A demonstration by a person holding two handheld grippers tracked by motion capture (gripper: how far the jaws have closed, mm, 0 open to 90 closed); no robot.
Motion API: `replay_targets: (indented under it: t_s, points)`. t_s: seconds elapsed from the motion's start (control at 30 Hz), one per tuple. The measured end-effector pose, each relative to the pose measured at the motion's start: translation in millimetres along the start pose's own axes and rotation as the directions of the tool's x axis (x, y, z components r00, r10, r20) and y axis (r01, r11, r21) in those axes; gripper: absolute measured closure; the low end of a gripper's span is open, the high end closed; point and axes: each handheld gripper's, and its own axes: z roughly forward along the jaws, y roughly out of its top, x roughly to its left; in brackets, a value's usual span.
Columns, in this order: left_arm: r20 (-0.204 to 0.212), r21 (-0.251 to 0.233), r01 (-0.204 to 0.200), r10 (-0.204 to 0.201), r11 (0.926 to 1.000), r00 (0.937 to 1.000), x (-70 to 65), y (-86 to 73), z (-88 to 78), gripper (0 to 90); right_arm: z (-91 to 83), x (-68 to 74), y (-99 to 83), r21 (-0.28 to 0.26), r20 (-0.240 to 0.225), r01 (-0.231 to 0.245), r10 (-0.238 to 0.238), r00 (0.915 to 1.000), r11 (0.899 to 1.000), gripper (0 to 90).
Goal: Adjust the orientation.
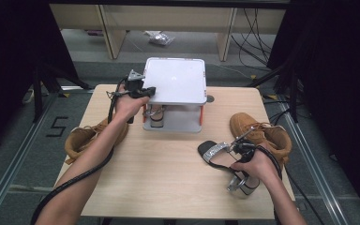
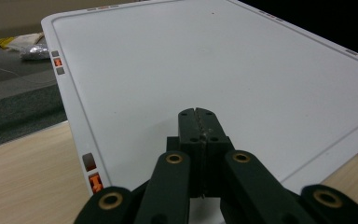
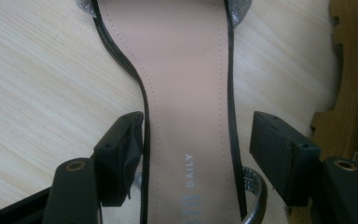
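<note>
I read the table (image 1: 168,178) first: light wood, with everything on it spread across its far half and right side.

Next in size, the grey two-tier rack (image 1: 174,93) stands at the table's far edge, centre. Its flat white top shelf (image 2: 214,70) is bare. On the lower tier I can make out one sandal (image 1: 157,117) under the shelf.

Two tan boots: one boot (image 1: 86,138) lies at the left edge, partly behind my left forearm; the other boot (image 1: 262,133) sits at the right edge, laces up.

The black sandal (image 1: 220,157) I am working on lies on the table just left of the right-hand boot, toe strap pointing toward the table centre. In the right gripper view its pink insole (image 3: 186,93) runs up between the jaws, and the tan boot sole is close on the right.

Right gripper (image 3: 193,154): jaws wide apart, straddling the sandal's heel part. The left pad looks to be at the black edge of the sole; the right pad stands clear of it. I log no grip.

Left gripper (image 2: 198,126): jaws fully together, nothing between them, tips over the near-left part of the rack's top shelf. I cannot tell whether they touch it.
</note>
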Motion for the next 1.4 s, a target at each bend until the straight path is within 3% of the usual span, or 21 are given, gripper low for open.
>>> replay_targets:
  t_s: [0.53, 0.67, 0.7, 0.73, 0.77, 1.03, 1.07, 1.1, 1.23, 1.33, 1.37, 1.4]
  points:
    - [0.003, -0.004, 0.002, -0.002, 1.0, 1.0, 0.2, -0.5, 0.1, 89.9, 20.1, 1.2, 5.1, 0.07, -0.022, 0.031, -0.029, 0.9993, 0.997, 35.5]
    - [0.001, -0.002, -0.001, 0.001, 1.0, 1.0, 0.1, -0.3, 0.0, 89.9, 26.0, 1.4, 7.2, 0.1, -0.017, 0.057, -0.055, 0.9983, 0.993, 37.1]
    - [0.002, -0.003, 0.001, -0.001, 1.0, 1.0, 0.2, -0.4, 0.0, 89.9, 26.2, 3.2, 8.2, 0.109, -0.008, 0.032, -0.031, 0.9995, 0.994, 38.0]
    - [0.003, -0.004, 0.001, -0.001, 1.0, 1.0, 0.3, -0.4, 0.0, 89.9, 28.4, -0.2, 7.6, 0.098, -0.011, 0.076, -0.075, 0.9971, 0.992, 39.8]
    - [0.004, -0.003, -0.001, 0.001, 1.0, 1.0, 0.4, -0.3, -0.1, 89.9, 28.2, -1.6, 8.6, 0.104, -0.016, 0.088, -0.087, 0.9961, 0.991, 41.0]
    - [0.002, 0.0, -0.003, 0.003, 1.0, 1.0, 0.3, 0.1, 0.0, 89.9, 27.8, 1.3, 9.1, 0.107, -0.02, 0.025, -0.023, 0.9995, 0.994, 43.0]
    - [0.004, 0.0, -0.003, 0.003, 1.0, 1.0, 0.4, 0.0, 0.0, 89.9, 30.6, -3.4, 10.0, 0.059, -0.024, 0.085, -0.083, 0.9962, 0.995, 43.2]
    - [0.004, 0.0, -0.003, 0.003, 1.0, 1.0, 0.4, 0.0, 0.0, 89.9, 27.3, 4.1, 8.9, 0.105, -0.028, -0.03, 0.033, 0.9991, 0.994, 43.2]
    - [-0.003, 0.017, -0.017, 0.017, 0.9997, 0.9999, 0.7, 1.0, -0.9, 89.9, 25.9, 10.2, 7.0, 0.093, -0.005, -0.083, 0.084, 0.9964, 0.992, 43.2]
    - [-0.003, 0.009, -0.007, 0.007, 0.9999, 1.0, -0.3, 0.9, -0.3, 89.9, 25.1, 9.4, 7.6, 0.098, -0.015, -0.071, 0.073, 0.9973, 0.993, 43.3]
    - [-0.003, 0.016, -0.012, 0.012, 0.9998, 0.9999, 0.7, 0.9, -0.9, 90.0, 24.0, 12.8, 6.9, 0.081, -0.002, -0.111, 0.112, 0.9937, 0.99, 43.3]
    - [-0.002, 0.016, -0.013, 0.013, 0.9998, 0.9999, 0.8, 0.9, -0.9, 89.9, 23.4, 13.2, 6.8, 0.077, -0.003, -0.118, 0.119, 0.9929, 0.99, 43.3]
